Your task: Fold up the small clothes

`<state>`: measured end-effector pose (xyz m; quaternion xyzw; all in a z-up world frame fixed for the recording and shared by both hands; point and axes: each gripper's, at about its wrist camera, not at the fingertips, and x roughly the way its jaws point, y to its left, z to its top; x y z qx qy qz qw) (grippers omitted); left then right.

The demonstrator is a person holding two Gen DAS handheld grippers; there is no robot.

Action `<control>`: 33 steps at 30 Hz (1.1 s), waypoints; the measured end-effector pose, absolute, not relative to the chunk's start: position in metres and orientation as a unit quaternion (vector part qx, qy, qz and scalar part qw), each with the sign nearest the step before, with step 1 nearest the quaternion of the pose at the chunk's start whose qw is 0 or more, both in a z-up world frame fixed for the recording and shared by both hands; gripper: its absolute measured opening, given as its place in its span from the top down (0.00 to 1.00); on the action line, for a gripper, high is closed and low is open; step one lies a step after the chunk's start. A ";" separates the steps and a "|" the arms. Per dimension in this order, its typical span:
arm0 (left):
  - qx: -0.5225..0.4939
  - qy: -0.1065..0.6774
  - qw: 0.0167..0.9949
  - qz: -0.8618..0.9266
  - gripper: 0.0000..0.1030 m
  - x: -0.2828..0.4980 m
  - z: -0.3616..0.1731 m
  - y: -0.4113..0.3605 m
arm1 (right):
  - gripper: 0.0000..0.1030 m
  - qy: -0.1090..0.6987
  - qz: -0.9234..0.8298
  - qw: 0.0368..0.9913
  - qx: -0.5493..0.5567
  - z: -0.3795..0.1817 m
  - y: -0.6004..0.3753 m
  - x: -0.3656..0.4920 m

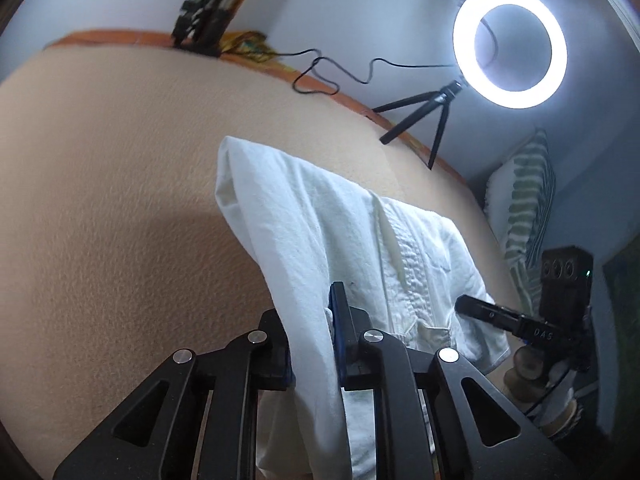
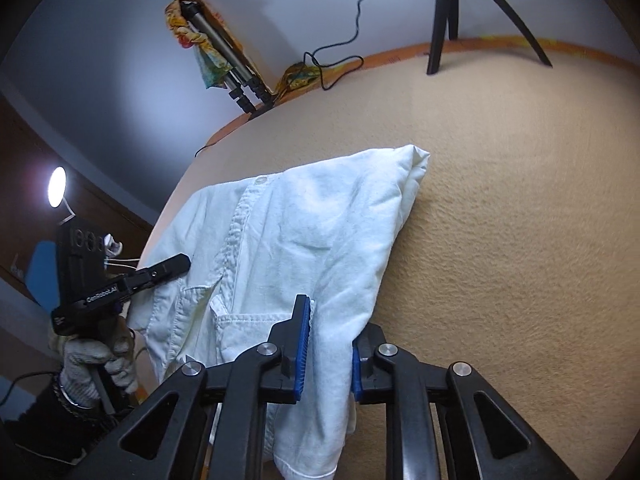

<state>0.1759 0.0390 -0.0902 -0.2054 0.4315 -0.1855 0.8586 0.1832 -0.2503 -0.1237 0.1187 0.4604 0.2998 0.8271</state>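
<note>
A big tan table (image 1: 100, 200) fills both views, with a pale wall behind. A ring light (image 1: 510, 40) glows at the upper right. The white shirt (image 2: 312, 216) lies mid-frame, its near edge lifted. The left gripper (image 1: 312, 344) and right gripper (image 2: 330, 344) each pinch its cloth.

Support surface: tan, coarse-textured cloth-covered table (image 1: 120, 200) with orange edge. Directly on it: crumpled white cotton button shirt (image 1: 320, 216), black mini tripod (image 1: 424, 116), black cable (image 1: 336, 68).
</note>
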 end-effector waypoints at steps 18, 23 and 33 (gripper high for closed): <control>-0.117 0.361 0.891 -0.248 0.88 0.167 -0.039 -0.033 | 0.87 0.368 0.283 0.885 0.040 -0.058 -0.258 0.145; -0.099 0.346 0.893 -0.271 0.88 0.171 -0.027 -0.060 | 0.87 0.350 0.268 0.897 0.034 -0.040 -0.271 0.137; -0.091 0.334 0.887 -0.306 0.88 0.197 -0.017 -0.115 | 0.87 0.330 0.234 0.915 0.008 -0.020 -0.308 0.146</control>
